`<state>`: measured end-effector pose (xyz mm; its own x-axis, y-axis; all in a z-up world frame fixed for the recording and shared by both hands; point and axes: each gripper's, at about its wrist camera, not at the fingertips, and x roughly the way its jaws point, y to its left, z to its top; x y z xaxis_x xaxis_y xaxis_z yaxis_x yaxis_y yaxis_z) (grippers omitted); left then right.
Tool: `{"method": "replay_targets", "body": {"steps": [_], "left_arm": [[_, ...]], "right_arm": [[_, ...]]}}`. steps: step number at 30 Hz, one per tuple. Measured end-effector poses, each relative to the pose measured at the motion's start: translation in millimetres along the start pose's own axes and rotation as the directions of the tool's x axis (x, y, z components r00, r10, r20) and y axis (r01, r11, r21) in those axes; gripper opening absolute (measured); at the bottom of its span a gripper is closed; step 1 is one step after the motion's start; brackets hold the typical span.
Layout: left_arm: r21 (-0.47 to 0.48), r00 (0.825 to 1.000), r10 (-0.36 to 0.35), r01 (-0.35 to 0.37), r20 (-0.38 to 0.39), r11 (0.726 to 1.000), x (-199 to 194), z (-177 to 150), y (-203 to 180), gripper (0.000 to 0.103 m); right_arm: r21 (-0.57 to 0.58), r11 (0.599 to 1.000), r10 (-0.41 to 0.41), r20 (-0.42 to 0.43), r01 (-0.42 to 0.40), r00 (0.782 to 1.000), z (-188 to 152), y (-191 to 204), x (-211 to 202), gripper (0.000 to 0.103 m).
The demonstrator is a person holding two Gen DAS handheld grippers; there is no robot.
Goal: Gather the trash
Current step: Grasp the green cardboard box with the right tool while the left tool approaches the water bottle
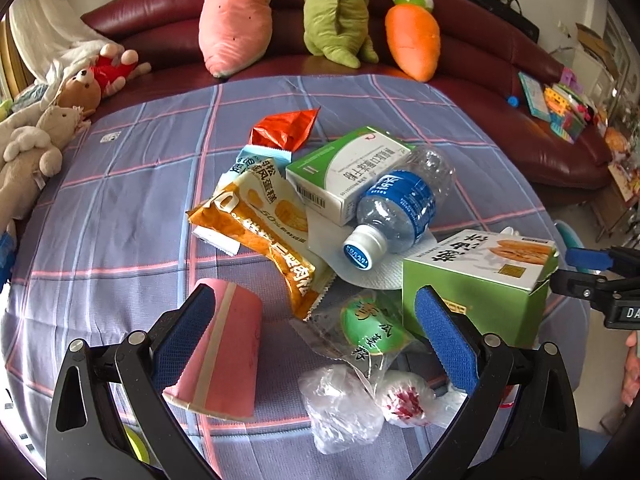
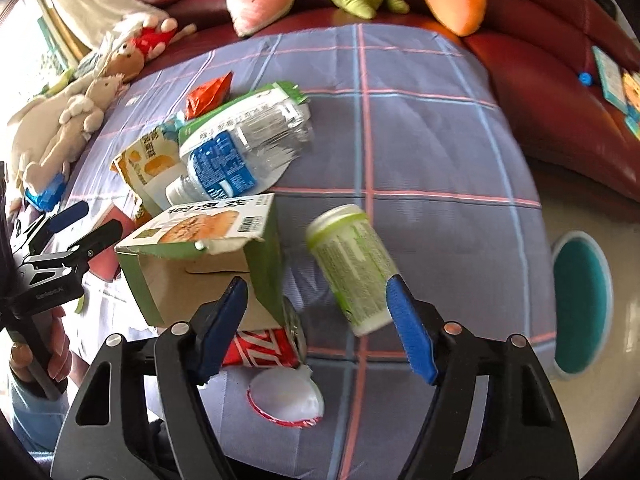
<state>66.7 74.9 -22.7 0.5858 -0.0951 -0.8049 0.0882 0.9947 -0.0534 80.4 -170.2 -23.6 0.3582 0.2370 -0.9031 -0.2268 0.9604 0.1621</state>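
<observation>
Left wrist view: left gripper (image 1: 316,330) spread wide, empty, over heaped trash, pink paper cup (image 1: 218,350) against its left pad. Right gripper (image 2: 318,322) released too, green-labelled bottle (image 2: 352,268) lying between fingers, teal bin (image 2: 582,304) floor-side for drop-off.

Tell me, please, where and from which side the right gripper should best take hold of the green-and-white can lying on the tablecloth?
Grip the green-and-white can across the middle of its round body, coming from above. It lies tilted on its side, clear of the green box, so its curved flanks are free. The right gripper is open, probably wide enough.
</observation>
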Motion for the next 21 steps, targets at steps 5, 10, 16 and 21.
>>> {"method": "replay_targets", "body": {"steps": [5, 10, 16, 21], "left_arm": [[0.006, 1.000, 0.004, -0.004, -0.009, 1.000, 6.4, 0.0, 3.0, 0.100], [-0.001, 1.000, -0.001, 0.001, -0.021, 1.000, 10.9, -1.1, 5.9, 0.100], [0.007, 1.000, -0.010, 0.010, -0.022, 1.000, 9.9, -3.3, 2.3, 0.100], [0.026, 1.000, -0.008, 0.008, -0.013, 1.000, 5.6, -0.7, -1.2, 0.100]], "right_arm": [[-0.036, 0.999, 0.016, -0.007, -0.016, 1.000, 6.9, 11.3, 12.7, 0.069], [-0.041, 0.998, 0.043, -0.024, -0.044, 0.999, 9.6, 19.7, 28.1, 0.057], [-0.033, 0.998, 0.056, -0.017, -0.057, 0.998, 8.8, 25.6, 25.2, 0.007], [-0.047, 0.998, 0.044, 0.061, -0.041, 0.997, 17.1, 25.9, -6.7, 0.005]]}}
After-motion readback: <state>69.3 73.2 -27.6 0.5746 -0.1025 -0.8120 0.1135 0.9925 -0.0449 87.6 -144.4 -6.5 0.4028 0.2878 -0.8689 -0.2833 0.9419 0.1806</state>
